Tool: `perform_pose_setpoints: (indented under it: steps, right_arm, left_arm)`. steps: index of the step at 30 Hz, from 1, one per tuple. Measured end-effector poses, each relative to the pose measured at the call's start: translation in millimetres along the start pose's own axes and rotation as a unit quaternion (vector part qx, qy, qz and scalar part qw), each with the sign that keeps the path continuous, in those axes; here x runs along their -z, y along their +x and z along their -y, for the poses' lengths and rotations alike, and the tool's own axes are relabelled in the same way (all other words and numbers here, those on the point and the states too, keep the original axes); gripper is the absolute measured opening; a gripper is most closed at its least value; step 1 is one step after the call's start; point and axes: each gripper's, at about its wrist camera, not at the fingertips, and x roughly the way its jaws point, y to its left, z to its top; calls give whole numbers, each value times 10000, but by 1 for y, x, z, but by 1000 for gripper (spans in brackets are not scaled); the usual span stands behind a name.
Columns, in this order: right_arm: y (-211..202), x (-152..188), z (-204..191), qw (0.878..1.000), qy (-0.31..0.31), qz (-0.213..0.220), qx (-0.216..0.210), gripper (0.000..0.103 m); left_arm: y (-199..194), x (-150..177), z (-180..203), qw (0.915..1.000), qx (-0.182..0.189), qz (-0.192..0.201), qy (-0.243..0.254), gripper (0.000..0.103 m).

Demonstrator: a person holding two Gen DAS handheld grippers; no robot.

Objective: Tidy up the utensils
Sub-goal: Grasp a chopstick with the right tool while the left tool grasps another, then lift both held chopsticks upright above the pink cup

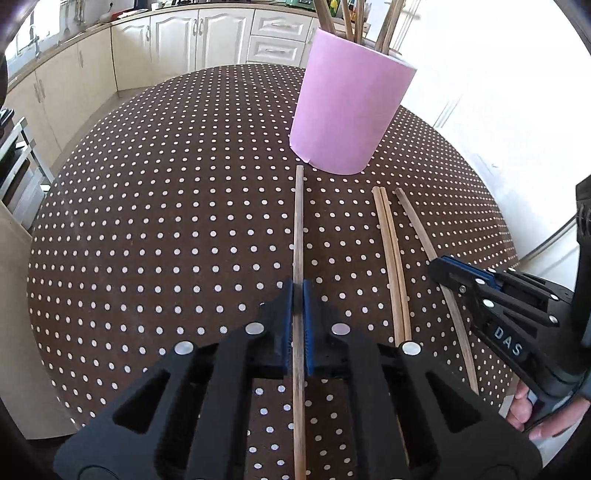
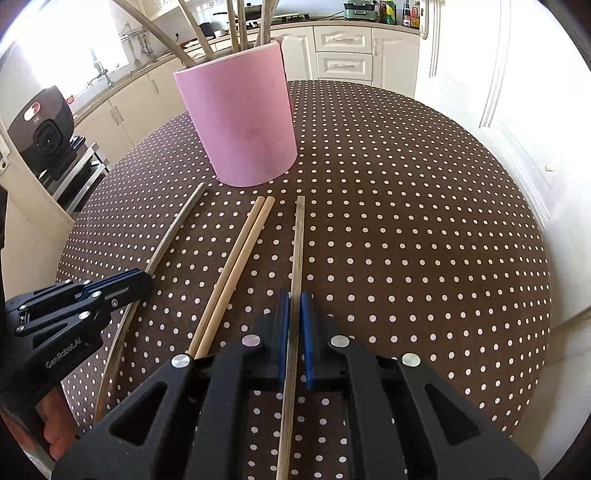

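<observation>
Both tongs are closed on chopsticks lying on the dotted counter [image 1: 147,221]: the left tongs [image 1: 298,295] are pinched on the leftmost chopstick [image 1: 298,229], the right tongs [image 2: 295,302] on the rightmost chopstick [image 2: 298,240]. Between them, a touching pair [image 2: 236,266] is laid. Farther off, a pink holder [image 2: 243,125] is stood upright, with more chopsticks [image 2: 236,26] contained.

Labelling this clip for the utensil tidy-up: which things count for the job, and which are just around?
Job:
left claw on dark chopstick
right claw on grey chopstick
paired chopsticks
pink holder

Around:
dotted tablecloth
cabinets
</observation>
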Motion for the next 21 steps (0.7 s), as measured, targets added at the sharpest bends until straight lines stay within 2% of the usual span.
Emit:
perform_pose_setpoints:
  steps: [3,6,7,9,10,11,13,15,16,17,21]
  right_arm:
    - [-1,2,-1,10000,8,9,20,5]
    - [-1,3,0,10000,80,23,-29,7]
    - [-1,3,0,10000,81,23,-25,7]
    - [-1,2,1,10000,84,33,-23,7]
    - [-1,1,1,10000,71,38,-17,7]
    - [0,0,1,10000,48,41,-8,7]
    - [1,-1,0,10000,6,45,6,7]
    - [1,-3,0,10000,-9,50,-9,7]
    - [1,-3,0,10000,-8,55,-24,7]
    - [1,-3,1,10000,-5,59,-39,7]
    - [2,-5,-1,10000,-21,49,4,7]
  left_arm:
    - [11,-8,12,10000,-56,-49,-12,9]
    - [20,-25,17,9999,-45,-151,-70,15]
    - [23,-28,19,9998,-40,-182,-28,21]
    - [27,-36,24,9996,146,-238,31,45]
    - [26,-40,30,9996,154,-215,36,62]
    - [29,-41,32,9998,43,-184,45,62]
    - [35,-45,39,9996,-211,-115,149,61]
    - [38,-48,41,9987,-458,-59,212,49]
    - [40,-49,41,9979,-613,-37,209,36]
    - [41,-50,40,9973,-706,-35,214,27]
    - [46,-56,44,9946,-957,-80,392,16]
